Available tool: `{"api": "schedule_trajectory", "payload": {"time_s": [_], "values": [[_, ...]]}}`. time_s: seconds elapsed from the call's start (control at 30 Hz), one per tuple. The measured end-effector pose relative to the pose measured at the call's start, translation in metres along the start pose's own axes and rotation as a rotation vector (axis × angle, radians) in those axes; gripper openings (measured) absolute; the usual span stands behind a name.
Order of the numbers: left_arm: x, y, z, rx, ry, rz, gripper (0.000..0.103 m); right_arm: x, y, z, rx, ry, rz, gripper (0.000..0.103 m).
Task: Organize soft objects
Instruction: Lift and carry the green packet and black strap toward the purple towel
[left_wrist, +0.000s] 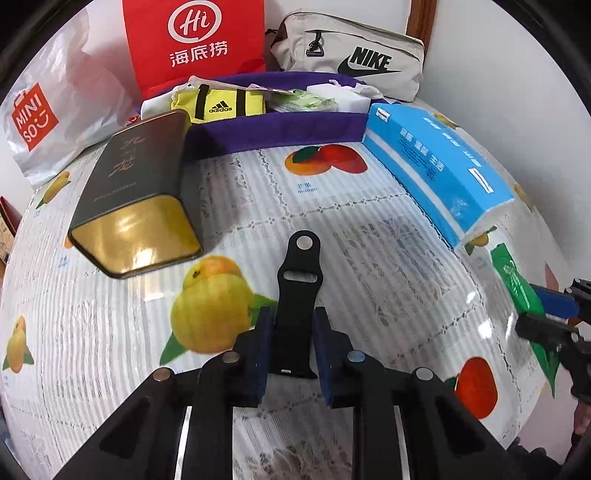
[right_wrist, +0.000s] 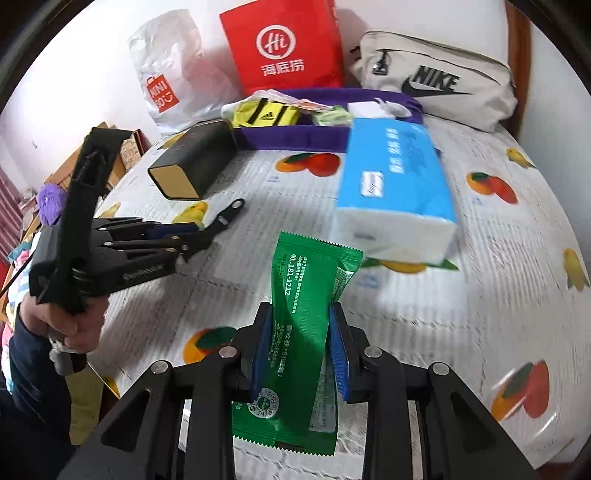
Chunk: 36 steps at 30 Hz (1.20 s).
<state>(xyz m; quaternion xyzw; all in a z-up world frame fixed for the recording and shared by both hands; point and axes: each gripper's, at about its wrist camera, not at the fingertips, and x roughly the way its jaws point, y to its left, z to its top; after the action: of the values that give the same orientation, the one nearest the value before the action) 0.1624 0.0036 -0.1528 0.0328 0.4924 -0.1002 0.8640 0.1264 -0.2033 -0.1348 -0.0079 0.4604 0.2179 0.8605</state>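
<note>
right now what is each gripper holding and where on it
Left gripper pinches the black strap near its plain end. Right gripper clamps the green packet across its middle.

A white wall (left_wrist: 480, 44) is seen behind everything, plain and evenly lit. A brown wooden post (left_wrist: 421, 18) is set against it at the upper right. The desk (left_wrist: 369, 236) is covered by a white ribbed cloth printed with oranges, mangoes and lace-like bands. Off to the left, cardboard boxes (right_wrist: 127, 151) are stacked, and a red-and-white striped curtain (right_wrist: 9, 206) is glimpsed.
</note>
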Motion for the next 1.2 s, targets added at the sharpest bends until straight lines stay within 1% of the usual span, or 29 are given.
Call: {"api": "schedule_trajectory", "payload": {"time_s": [0.1,0.17,0.3,0.37,0.53,0.63,0.67,0.8,0.9,1.13,1.2], "values": [[-0.001,0.000,-0.001,-0.020,0.014,-0.002,0.022,-0.001,-0.013,-0.009,0.023,-0.005,-0.018,0.030],[0.001,-0.001,0.001,-0.025,0.019,0.002,0.022,-0.001,-0.023,-0.013,0.040,-0.007,-0.046,0.030],[0.001,-0.005,-0.001,-0.013,0.002,0.023,0.021,0.002,-0.038,-0.016,0.059,-0.016,-0.065,0.030],[-0.001,-0.006,-0.001,-0.018,0.006,0.024,0.021,0.004,-0.041,-0.017,0.056,-0.020,-0.072,0.030],[0.000,-0.008,0.000,-0.014,0.024,0.026,0.023,0.007,-0.044,-0.018,0.061,-0.024,-0.053,0.030],[0.001,-0.011,0.001,0.002,0.013,0.028,0.023,0.010,-0.044,-0.016,0.059,-0.023,-0.046,0.030],[0.001,-0.012,0.001,0.009,0.012,0.029,0.021,0.012,-0.044,-0.016,0.058,-0.020,-0.046,0.030],[-0.001,-0.012,-0.001,0.028,0.001,0.025,0.020,0.019,-0.045,-0.016,0.061,-0.009,-0.046,0.030],[-0.007,-0.006,-0.003,-0.004,0.003,0.021,0.020,0.019,-0.044,-0.015,0.057,-0.009,-0.050,0.030],[-0.023,0.006,-0.014,-0.040,-0.018,0.022,0.020,0.014,-0.039,-0.012,0.042,-0.011,-0.053,0.030],[-0.028,0.012,-0.018,-0.063,-0.027,0.026,0.020,0.014,-0.039,-0.013,0.039,-0.009,-0.051,0.030]]}}
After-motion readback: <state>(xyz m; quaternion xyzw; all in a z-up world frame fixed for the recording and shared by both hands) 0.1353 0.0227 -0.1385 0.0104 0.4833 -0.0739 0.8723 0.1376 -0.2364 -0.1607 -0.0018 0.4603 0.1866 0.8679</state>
